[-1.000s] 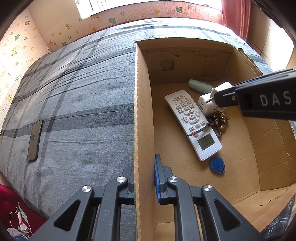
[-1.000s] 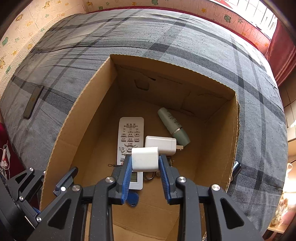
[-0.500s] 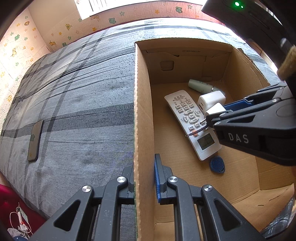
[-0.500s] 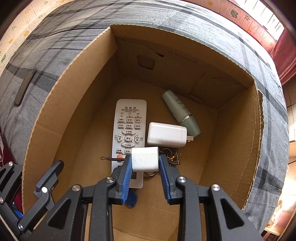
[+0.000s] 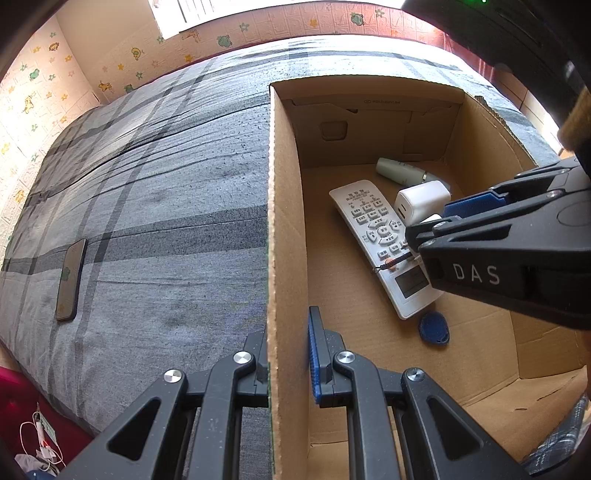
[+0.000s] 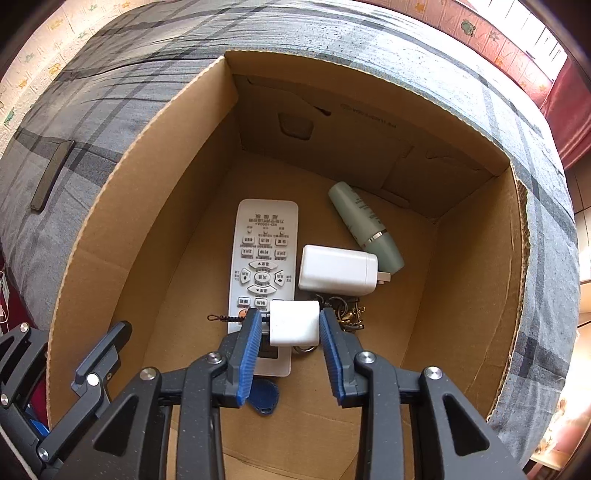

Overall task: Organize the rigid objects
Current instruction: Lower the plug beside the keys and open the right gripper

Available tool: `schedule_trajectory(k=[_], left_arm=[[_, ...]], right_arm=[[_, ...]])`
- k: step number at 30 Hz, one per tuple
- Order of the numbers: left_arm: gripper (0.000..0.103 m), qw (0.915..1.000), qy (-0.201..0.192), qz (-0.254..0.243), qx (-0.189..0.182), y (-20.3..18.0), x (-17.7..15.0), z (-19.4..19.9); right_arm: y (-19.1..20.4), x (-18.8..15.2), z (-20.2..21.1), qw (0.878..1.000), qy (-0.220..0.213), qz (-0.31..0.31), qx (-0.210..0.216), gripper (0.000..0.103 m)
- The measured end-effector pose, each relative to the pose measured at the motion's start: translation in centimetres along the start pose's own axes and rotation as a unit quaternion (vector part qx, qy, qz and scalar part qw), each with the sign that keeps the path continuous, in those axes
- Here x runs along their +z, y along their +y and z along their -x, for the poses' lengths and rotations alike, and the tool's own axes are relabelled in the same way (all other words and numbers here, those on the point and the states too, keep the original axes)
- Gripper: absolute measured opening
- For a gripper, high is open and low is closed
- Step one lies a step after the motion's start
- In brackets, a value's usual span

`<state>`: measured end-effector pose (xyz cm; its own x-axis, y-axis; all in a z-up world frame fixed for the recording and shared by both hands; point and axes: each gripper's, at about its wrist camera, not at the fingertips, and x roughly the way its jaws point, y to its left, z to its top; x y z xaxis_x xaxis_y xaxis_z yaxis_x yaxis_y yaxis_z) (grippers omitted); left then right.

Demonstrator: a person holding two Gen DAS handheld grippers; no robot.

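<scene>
The cardboard box (image 6: pixel 476 258) holds a remote (image 6: pixel 264 258), chargers and bottle; the left hand-held gripper (image 5: pixel 288 354) clamps its wall, the right (image 6: pixel 291 328) is opening

A bed (image 5: pixel 155 206) covered in a grey plaid sheet fills most of both views. Behind it, at the top of the left wrist view, the wall (image 5: pixel 122 62) carries cream embossed panels dotted with small animal and star stickers. A bright window (image 5: pixel 192 11) sits at the top centre, letting in strong daylight. A dark red curtain (image 6: pixel 569 122) hangs at the upper right of the right wrist view. White cables (image 5: pixel 40 439) lie on a red surface at the lower left.
</scene>
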<state>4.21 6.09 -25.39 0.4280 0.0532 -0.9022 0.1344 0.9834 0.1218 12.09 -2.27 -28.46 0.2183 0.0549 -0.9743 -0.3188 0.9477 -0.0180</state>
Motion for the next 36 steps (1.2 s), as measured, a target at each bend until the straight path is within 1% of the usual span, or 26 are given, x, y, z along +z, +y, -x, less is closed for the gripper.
schedule_trajectory(k=[2,7,9,16,24,29,35,36], left_arm=[[0.014,1.0,0.0,0.001,0.0,0.0,0.0,0.0],[0.014,1.0,0.0,0.0,0.0,0.1,0.0,0.0],[0.014,1.0,0.0,0.0,0.001,0.0,0.0,0.0],[0.014,1.0,0.0,0.001,0.001,0.1,0.0,0.0],[0.014,1.0,0.001,0.003,0.0,0.1,0.0,0.0],[0.014,1.0,0.002,0.004,-0.001,0.2,0.1,0.1],[0.014,1.0,0.003,0.005,-0.001,0.2,0.2,0.0],[0.014,1.0,0.003,0.004,-0.001,0.2,0.2,0.0]], right_arm=[[0.1,0.0,0.5,1.0,-0.009,0.002,-0.002,0.055],[0.0,0.0,1.1,1.0,-0.016,0.0,0.002,0.06],[0.0,-0.1,1.3,1.0,-0.018,-0.003,0.003,0.066],[-0.3,-0.4,2.6,0.999,-0.032,-0.009,0.011,0.067],[-0.3,-1.3,5.2,0.998,-0.054,-0.007,0.008,0.083],[-0.9,-1.5,6.5,0.998,-0.061,-0.015,0.003,0.088],[-1.9,-1.8,8.0,0.997,-0.078,-0.022,-0.003,0.092],[-2.0,-1.9,8.2,0.996,-0.081,-0.023,-0.001,0.094]])
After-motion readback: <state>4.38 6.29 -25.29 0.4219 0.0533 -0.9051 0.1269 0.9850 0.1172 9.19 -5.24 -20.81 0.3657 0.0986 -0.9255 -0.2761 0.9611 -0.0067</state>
